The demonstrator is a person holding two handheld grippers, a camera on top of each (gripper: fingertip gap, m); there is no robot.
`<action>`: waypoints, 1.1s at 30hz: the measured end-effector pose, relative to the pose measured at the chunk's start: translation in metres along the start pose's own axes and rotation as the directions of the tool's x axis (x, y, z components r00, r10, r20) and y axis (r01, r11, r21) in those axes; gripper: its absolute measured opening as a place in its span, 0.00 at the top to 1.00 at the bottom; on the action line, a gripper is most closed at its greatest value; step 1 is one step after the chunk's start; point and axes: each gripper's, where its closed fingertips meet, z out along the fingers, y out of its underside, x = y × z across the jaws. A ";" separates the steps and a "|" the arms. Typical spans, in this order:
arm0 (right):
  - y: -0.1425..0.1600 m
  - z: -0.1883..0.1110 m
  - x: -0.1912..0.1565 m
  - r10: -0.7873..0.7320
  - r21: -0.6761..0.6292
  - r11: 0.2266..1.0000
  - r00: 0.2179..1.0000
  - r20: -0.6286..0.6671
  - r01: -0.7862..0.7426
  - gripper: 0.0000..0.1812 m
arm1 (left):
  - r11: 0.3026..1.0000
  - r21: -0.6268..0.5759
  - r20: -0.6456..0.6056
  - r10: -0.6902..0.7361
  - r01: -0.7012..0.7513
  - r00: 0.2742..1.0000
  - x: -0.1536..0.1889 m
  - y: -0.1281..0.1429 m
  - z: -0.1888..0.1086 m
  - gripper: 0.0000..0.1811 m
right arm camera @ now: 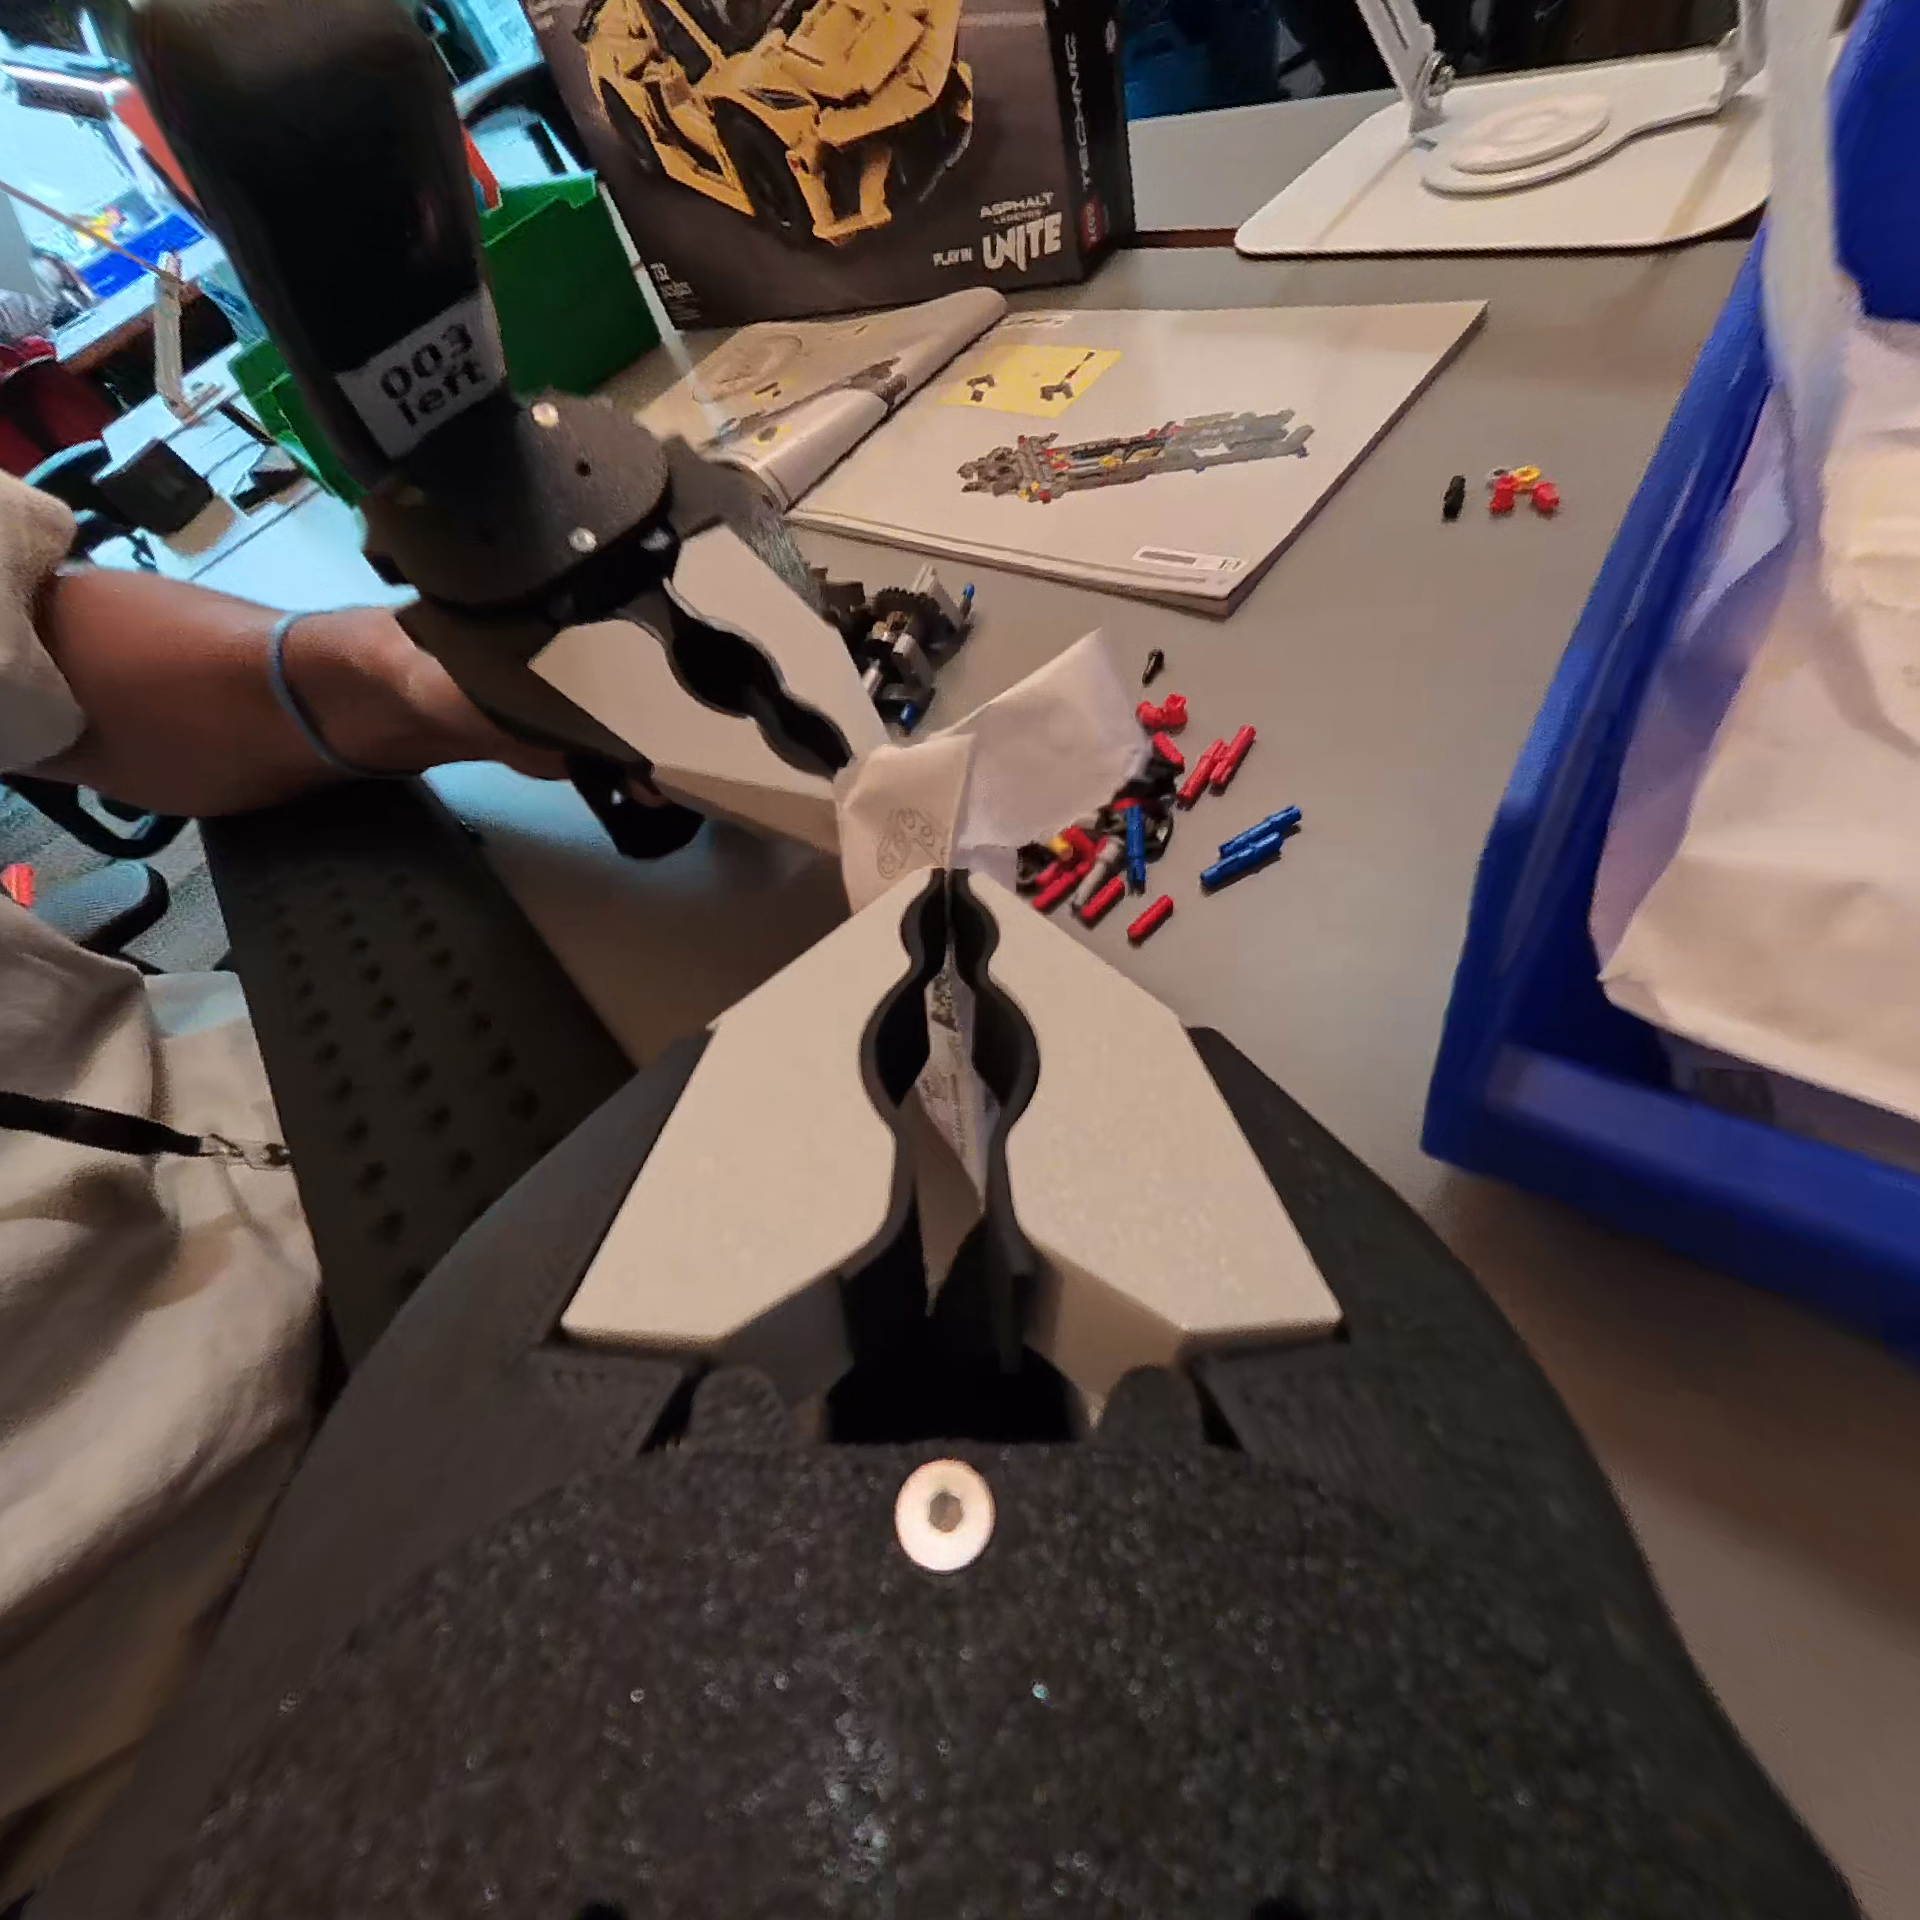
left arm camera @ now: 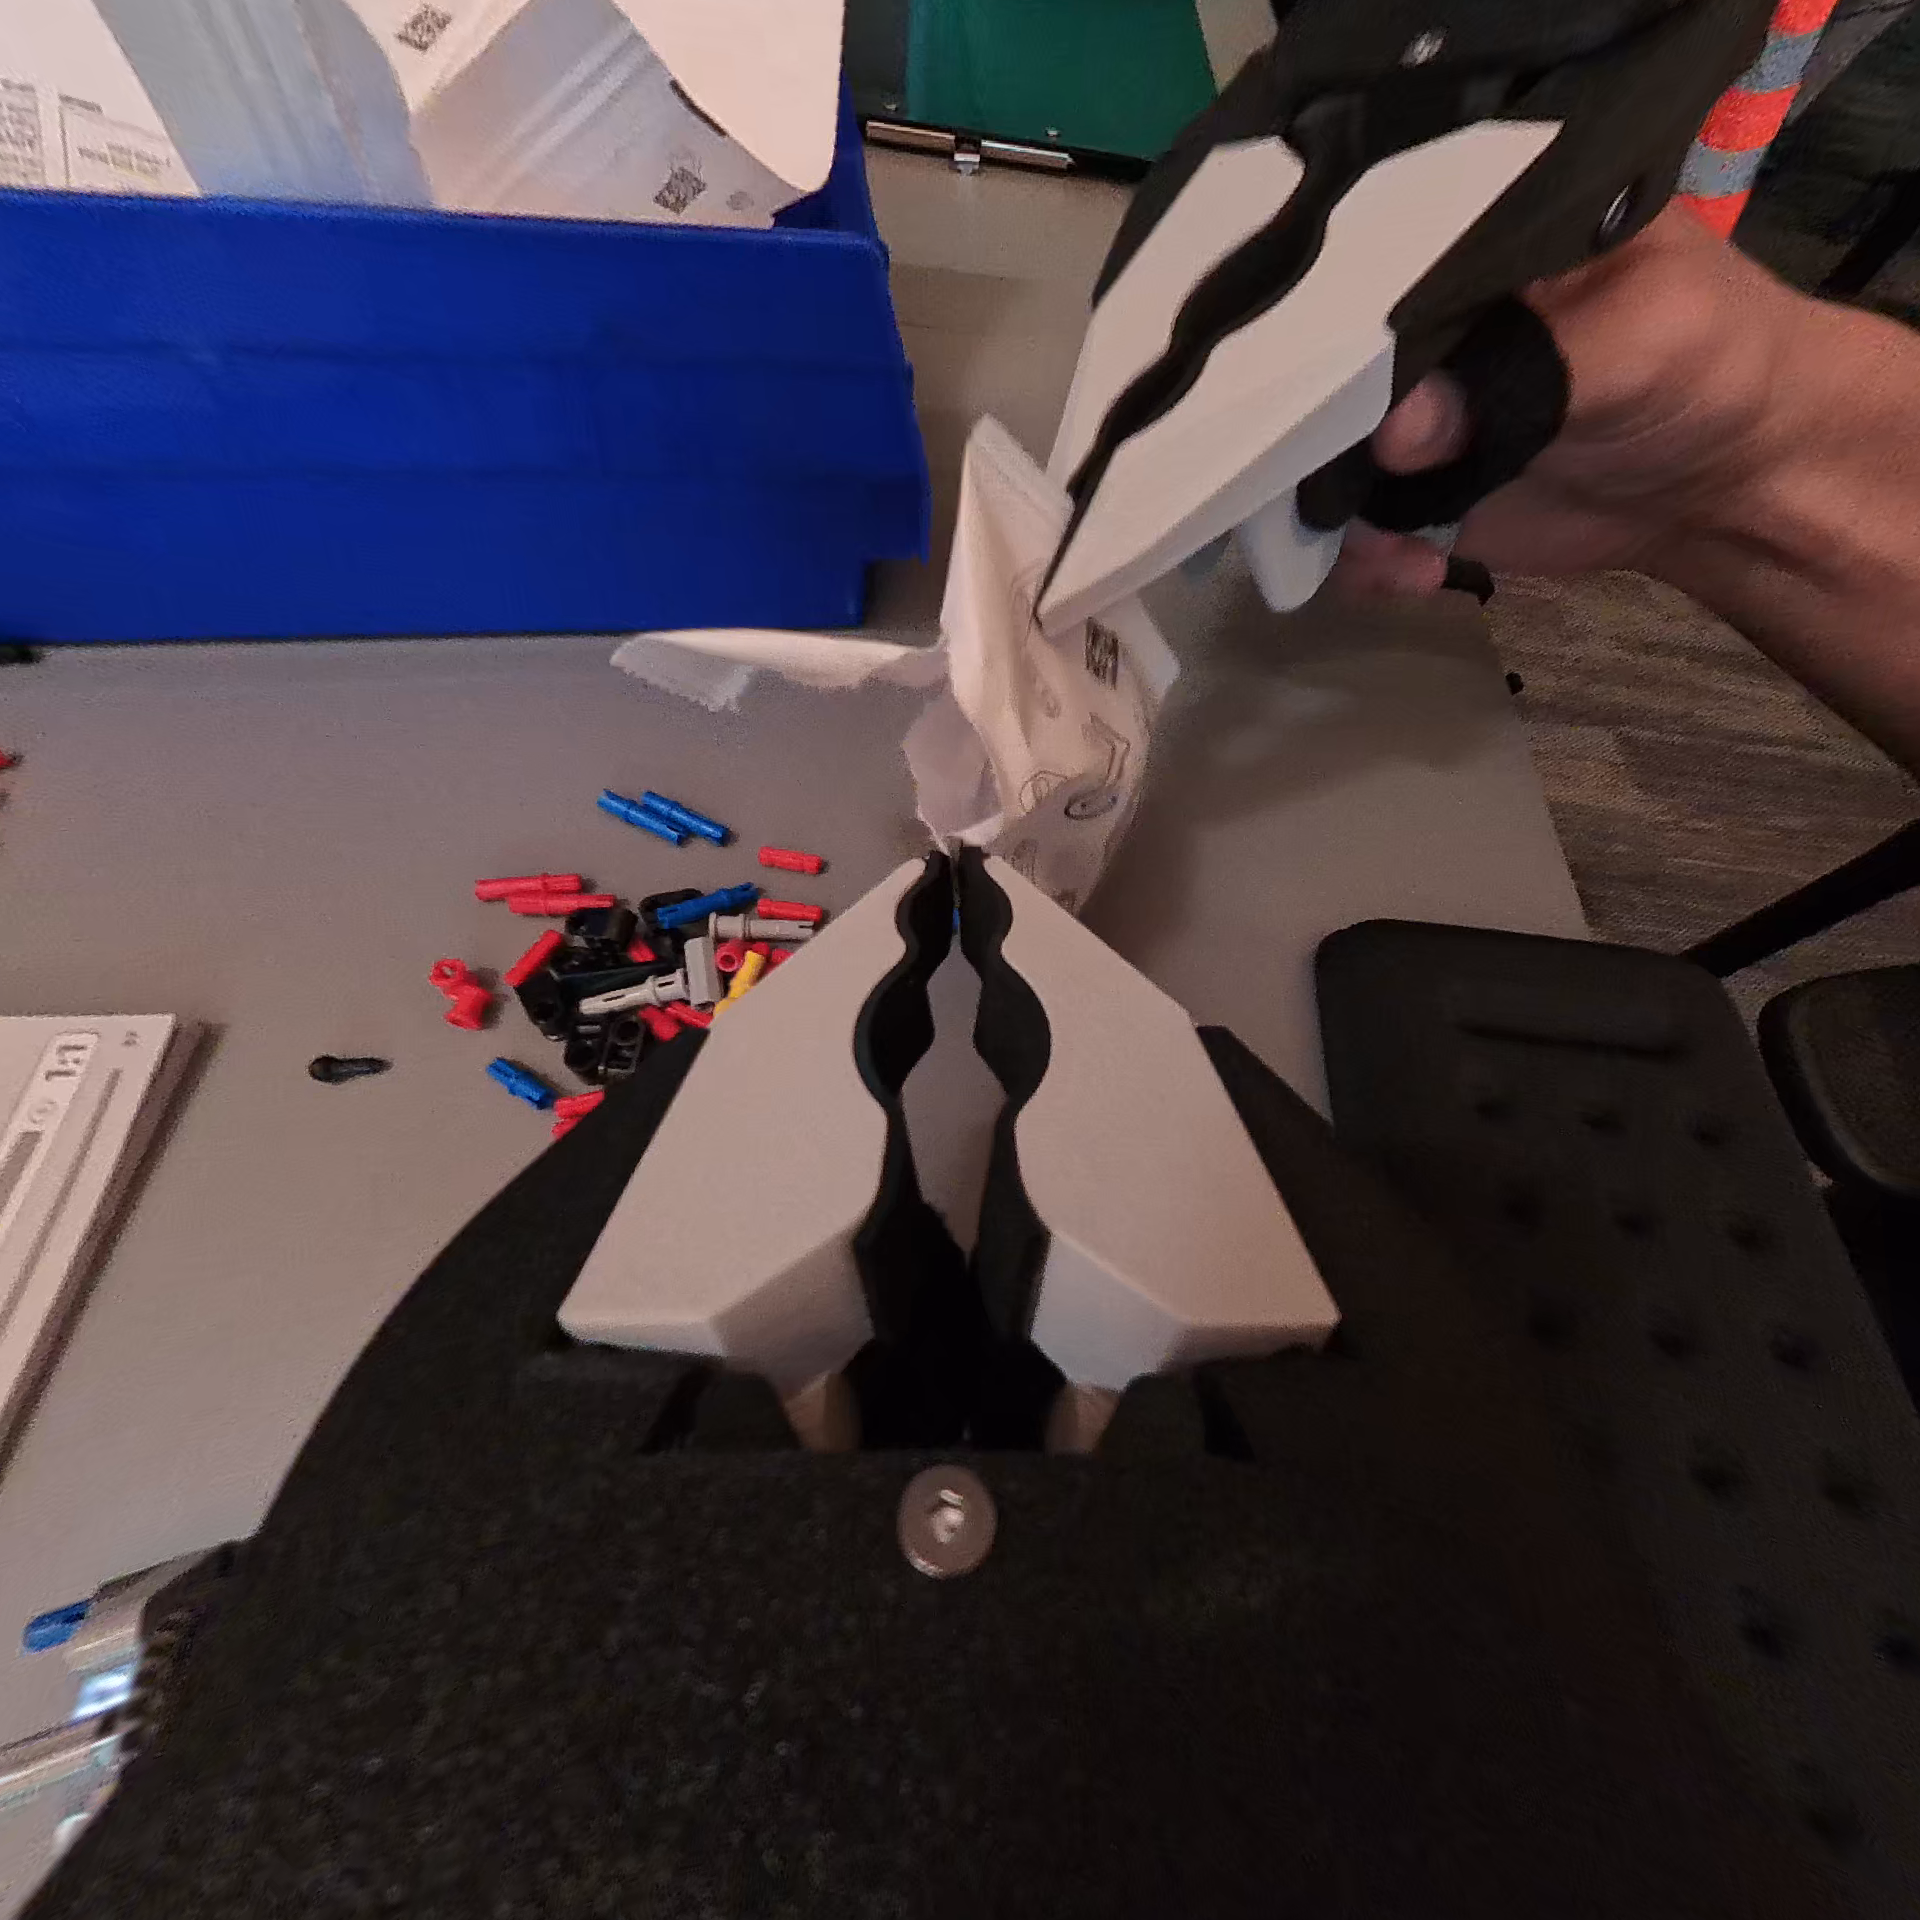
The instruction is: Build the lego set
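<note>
A torn white paper parts bag [left arm camera: 1039, 717] hangs between my two grippers above the grey table [left arm camera: 260, 831]. My left gripper [left arm camera: 948, 858] is shut on its lower torn edge. My right gripper [right arm camera: 948, 875] is shut on the other end, with paper [right arm camera: 956, 1060] caught between its fingers; it also shows in the left wrist view [left arm camera: 1049, 603]. The left gripper shows in the right wrist view [right arm camera: 847, 764] pinching the bag [right arm camera: 997, 769]. A pile of small red, blue, black and grey lego pins [left arm camera: 644, 956] lies on the table under the bag, also in the right wrist view [right arm camera: 1143, 821].
A blue bin [left arm camera: 416, 416] holding white paper bags stands behind the pile. An open instruction booklet [right arm camera: 1122, 447] and the set's box [right arm camera: 852, 145] lie farther back. A small grey gear assembly [right arm camera: 904, 634] sits near the booklet. A black chair [left arm camera: 1558, 1143] is at the table edge. My hands' fingertips stand some 5 cm from each other.
</note>
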 end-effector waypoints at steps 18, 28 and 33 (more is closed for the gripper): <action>0.006 0.009 0.033 -0.213 -0.662 0.742 0.973 -0.087 0.103 1.00 | 0.989 -0.111 0.011 -0.099 0.100 0.995 -0.009 0.026 -0.001 0.89; 0.023 0.032 0.044 -0.337 -0.782 0.607 0.937 -0.092 0.142 1.00 | 0.986 -0.138 0.008 -0.093 0.093 0.996 -0.009 0.033 0.000 0.91; 0.020 0.039 0.046 -0.373 -0.803 0.580 0.921 -0.113 0.136 1.00 | 0.985 -0.175 -0.020 -0.006 0.002 1.000 0.010 0.037 0.007 0.95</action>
